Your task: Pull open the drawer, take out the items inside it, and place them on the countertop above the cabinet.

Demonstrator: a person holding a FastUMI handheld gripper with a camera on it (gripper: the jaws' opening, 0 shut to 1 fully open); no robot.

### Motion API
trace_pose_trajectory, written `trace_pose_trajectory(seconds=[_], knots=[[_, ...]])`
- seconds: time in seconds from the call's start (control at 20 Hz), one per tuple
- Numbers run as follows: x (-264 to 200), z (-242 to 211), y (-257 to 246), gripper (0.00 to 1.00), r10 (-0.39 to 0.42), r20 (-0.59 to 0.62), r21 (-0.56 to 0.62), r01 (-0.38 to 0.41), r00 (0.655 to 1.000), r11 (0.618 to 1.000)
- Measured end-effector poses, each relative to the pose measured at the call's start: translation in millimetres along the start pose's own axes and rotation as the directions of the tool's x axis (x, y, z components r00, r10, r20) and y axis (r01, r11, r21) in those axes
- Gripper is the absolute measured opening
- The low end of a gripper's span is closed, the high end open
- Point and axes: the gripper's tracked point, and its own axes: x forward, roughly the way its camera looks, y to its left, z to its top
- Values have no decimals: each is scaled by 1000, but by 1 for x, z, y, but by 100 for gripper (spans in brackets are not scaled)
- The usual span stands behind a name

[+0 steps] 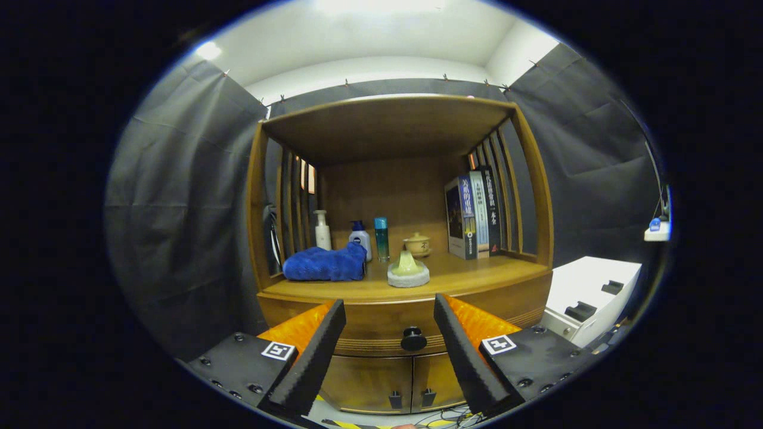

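A wooden cabinet (524, 298) stands ahead of me with its drawer (381, 325) shut. The drawer's round dark knob (413, 339) lies between my fingers and a little beyond their tips. My gripper (390, 313) is open with nothing between the fingers. Above the drawer runs the countertop (477, 275). On it rest a folded blue towel (325, 264) to the left and a pale green piece on a round white base (408, 271) in the middle. What the drawer holds is hidden.
At the back of the countertop stand a white pump bottle (322, 230), a blue-capped bottle (360, 238), a teal bottle (381, 238), a small lidded pot (417, 243) and several upright books (474, 214). Two lower doors (393, 381) sit under the drawer. A white unit (590, 298) stands to the right.
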Motion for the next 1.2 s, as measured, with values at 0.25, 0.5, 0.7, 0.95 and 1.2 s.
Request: trace_pose_trajectory(seconds=[0.25, 0.5, 0.7, 0.95, 1.2], knots=[[-63, 50, 8, 98, 15, 34, -17, -15, 999, 1000], [-122, 81, -2, 98, 19, 52, 0, -19, 998, 1000], [-152, 98, -11, 98, 15, 62, -11, -15, 998, 1000], [-165, 104, -13, 98, 8, 90, -60, -3, 996, 998], [-162, 95, -12, 98, 14, 66, -21, -13, 998, 1000]])
